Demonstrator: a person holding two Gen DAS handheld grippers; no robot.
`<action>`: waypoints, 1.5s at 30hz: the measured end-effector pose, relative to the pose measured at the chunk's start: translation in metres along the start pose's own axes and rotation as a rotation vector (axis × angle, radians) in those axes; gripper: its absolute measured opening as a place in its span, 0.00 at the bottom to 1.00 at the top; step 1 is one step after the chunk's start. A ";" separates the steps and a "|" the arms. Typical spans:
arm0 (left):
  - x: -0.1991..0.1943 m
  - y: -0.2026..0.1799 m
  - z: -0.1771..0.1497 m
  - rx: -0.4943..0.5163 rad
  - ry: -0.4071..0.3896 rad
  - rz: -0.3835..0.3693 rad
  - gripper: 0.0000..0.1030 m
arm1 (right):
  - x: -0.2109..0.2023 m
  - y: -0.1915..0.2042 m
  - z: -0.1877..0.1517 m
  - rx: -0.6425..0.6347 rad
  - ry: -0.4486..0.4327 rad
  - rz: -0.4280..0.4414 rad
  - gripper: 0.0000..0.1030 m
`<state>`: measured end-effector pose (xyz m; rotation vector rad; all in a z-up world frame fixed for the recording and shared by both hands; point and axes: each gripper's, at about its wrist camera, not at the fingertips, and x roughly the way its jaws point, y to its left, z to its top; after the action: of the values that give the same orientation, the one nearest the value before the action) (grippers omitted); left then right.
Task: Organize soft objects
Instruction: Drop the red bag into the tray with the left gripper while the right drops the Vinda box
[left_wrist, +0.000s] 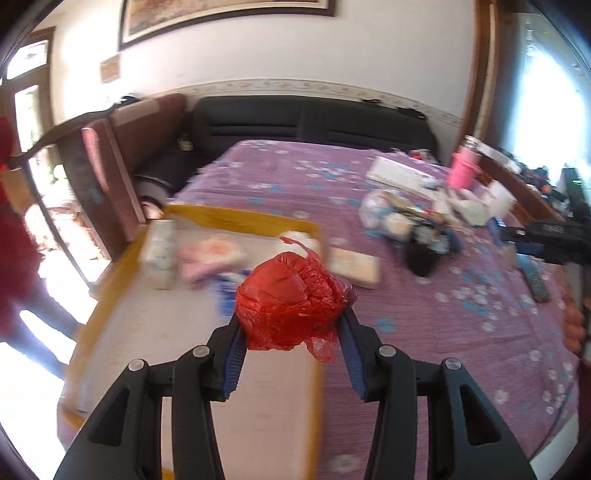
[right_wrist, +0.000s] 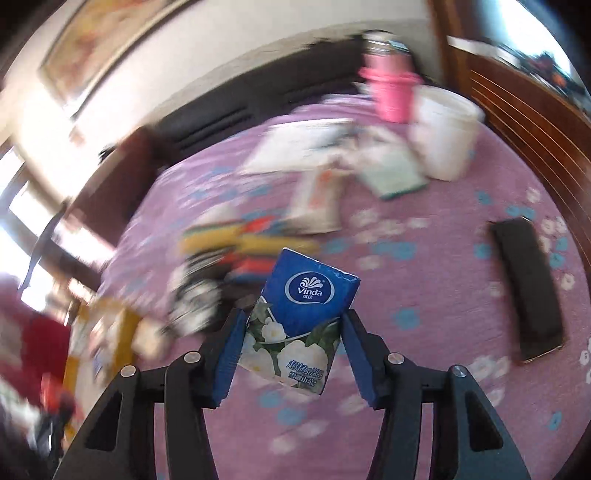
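The left gripper (left_wrist: 291, 314) pinches a crumpled red bag (left_wrist: 291, 301) above the near edge of the yellow-rimmed tray (left_wrist: 236, 213) on the purple bedspread (left_wrist: 424, 314). The right gripper (right_wrist: 293, 332) clamps a blue tissue pack (right_wrist: 303, 317) over the bed, well short of the tray. The pack sits tilted between the pads (gripped low), so a quick swing could twist it loose; the slippery bag could likewise slide out.

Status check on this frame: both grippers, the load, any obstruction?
Left gripper shut on red plastic bundle, above the yellow-rimmed tray. Right gripper shut on blue Vinda tissue pack, lifted over the purple bedspread. Nothing blocking visible; frames blurred.
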<state>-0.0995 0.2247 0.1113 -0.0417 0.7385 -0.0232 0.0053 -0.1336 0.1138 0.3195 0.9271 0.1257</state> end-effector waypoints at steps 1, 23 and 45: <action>-0.001 0.012 0.002 -0.004 -0.002 0.032 0.44 | -0.002 0.018 -0.006 -0.038 0.003 0.029 0.56; 0.100 0.137 0.025 -0.104 0.253 0.208 0.59 | 0.080 0.304 -0.125 -0.509 0.303 0.436 0.57; -0.004 0.145 0.036 -0.228 0.008 0.123 0.82 | 0.098 0.337 -0.124 -0.634 0.174 0.305 0.81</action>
<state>-0.0773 0.3711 0.1333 -0.2138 0.7475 0.1788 -0.0251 0.2357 0.0785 -0.1455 0.9555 0.7207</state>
